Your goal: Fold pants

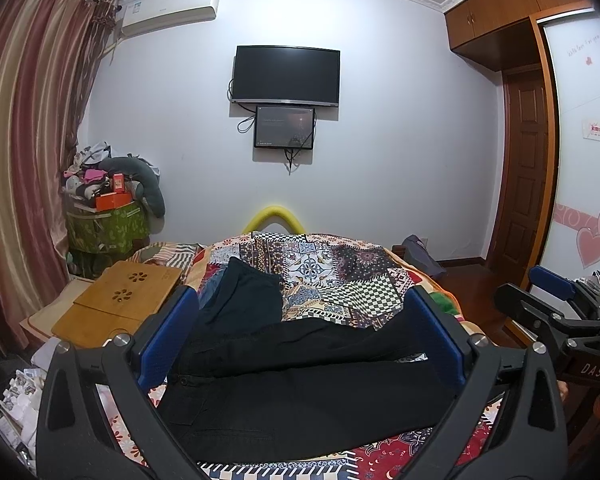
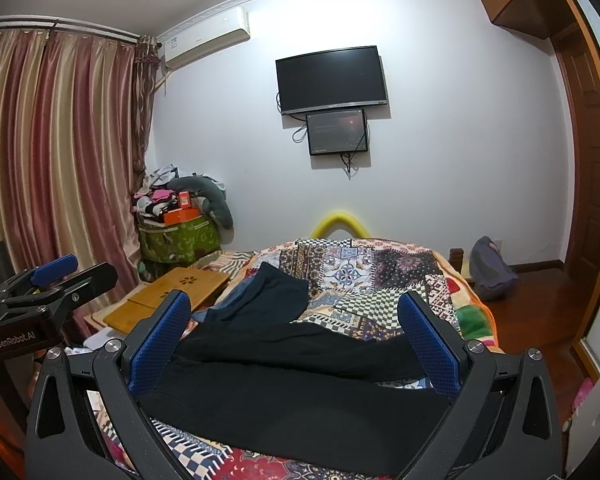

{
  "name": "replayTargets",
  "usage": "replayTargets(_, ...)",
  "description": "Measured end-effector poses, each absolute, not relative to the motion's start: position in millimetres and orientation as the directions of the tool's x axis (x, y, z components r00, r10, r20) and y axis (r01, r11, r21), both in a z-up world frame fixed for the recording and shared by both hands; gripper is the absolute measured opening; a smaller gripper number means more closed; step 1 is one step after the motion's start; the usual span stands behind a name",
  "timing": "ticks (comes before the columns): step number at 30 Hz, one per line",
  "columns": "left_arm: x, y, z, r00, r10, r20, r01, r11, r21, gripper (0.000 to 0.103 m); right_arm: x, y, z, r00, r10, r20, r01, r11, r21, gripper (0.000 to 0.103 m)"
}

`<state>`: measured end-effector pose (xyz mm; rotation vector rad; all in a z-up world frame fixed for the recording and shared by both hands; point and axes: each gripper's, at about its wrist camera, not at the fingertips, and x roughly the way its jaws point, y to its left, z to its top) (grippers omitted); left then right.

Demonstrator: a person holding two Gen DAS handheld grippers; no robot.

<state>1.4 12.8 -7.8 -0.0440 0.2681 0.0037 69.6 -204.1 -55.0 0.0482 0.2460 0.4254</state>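
"DAS" (right gripper [image 1: 552, 292]), "GenRobot.AI" (left gripper [image 2: 56, 276])

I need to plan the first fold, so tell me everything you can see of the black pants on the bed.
The black pants lie spread flat across the near part of the patchwork quilt, unfolded. The cloth looks matte and woven. The waistband, with a button and a pocket seam, sits toward the left; the two legs run to the right, slightly parted so the quilt shows between them. A darker blue-green garment lies just beyond, its edge meeting the pants. Both grippers are open above them; neither the left gripper nor the right gripper holds the cloth.
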Motion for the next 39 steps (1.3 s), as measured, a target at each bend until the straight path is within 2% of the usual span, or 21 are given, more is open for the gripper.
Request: replayTargets(39,6.4,11.8,-12.0,0.963,-0.006,-0.268,-0.009,0.998,-0.055,0.103,69.7,-205.1,-58.5,0.882,0.413,-0.229,-0.401,0.911,0.099,0.103)
